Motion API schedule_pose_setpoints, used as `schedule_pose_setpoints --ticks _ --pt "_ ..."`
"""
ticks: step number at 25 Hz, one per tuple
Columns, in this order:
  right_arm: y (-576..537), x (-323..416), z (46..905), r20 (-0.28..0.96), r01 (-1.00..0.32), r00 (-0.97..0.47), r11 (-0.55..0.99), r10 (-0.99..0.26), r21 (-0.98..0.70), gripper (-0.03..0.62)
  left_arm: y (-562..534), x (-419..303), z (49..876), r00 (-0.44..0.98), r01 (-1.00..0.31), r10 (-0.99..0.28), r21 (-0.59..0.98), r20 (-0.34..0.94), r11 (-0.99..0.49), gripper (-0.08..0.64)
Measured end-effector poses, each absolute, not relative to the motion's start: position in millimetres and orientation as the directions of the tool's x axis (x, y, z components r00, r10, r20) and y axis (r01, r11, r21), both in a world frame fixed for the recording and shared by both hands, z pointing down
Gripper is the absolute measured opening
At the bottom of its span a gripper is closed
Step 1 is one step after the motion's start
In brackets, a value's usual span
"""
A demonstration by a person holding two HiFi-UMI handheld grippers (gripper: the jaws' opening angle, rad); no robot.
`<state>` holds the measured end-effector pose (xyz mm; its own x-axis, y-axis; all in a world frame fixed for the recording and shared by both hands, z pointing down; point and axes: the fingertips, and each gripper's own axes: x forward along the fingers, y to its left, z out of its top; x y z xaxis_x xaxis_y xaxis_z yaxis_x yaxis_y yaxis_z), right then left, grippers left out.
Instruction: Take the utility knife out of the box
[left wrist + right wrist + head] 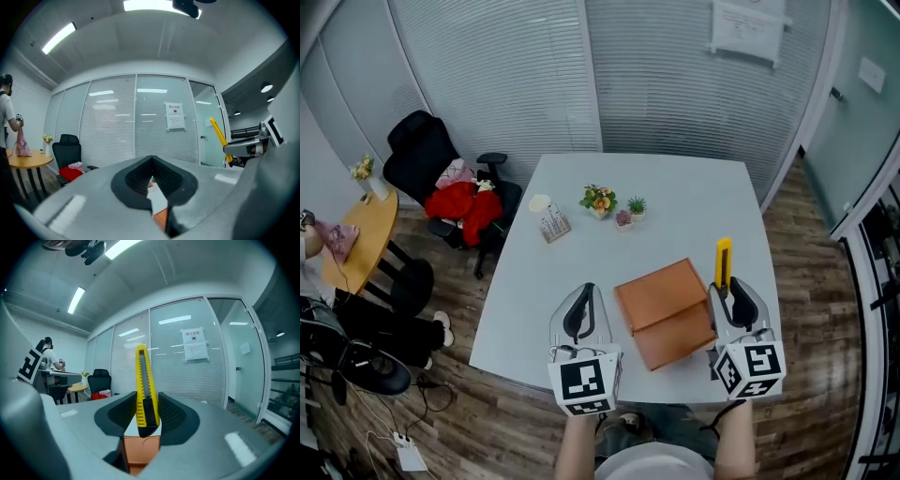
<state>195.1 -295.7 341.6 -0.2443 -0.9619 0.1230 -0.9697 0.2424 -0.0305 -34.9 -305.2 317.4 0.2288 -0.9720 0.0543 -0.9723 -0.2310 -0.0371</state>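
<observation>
Head view, left to right. At the far left stood a round wooden table, and beside it a black office chair with red cloth heaped on its seat. The white table filled the middle of the scene. On its far half, well apart from the grippers, were a small card stand and, to its right, two little potted plants.

The left gripper hovered over the near left part of the white table, just left of the box. In its own view the jaws met at the tips, leaving only a thin slit nearer the camera, and gripped nothing. Bare tabletop and an orange corner of the box showed through the slit.

The box, flat and orange-brown, lay near the table's front edge between the two grippers.

The right gripper was at the right edge of the box. Its jaws were clamped on the black near end of the yellow utility knife. The knife was out of the box, with its length pointing away from the person.
</observation>
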Motion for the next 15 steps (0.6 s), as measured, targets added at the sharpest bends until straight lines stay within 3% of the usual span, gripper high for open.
schedule_pose_setpoints --ticks 15 --pt "-297.8 196.0 342.1 0.128 -0.971 -0.237 0.236 -0.963 -0.022 0.172 -307.0 -35.0 317.5 0.235 -0.971 -0.97 -0.021 0.057 -0.237 0.0"
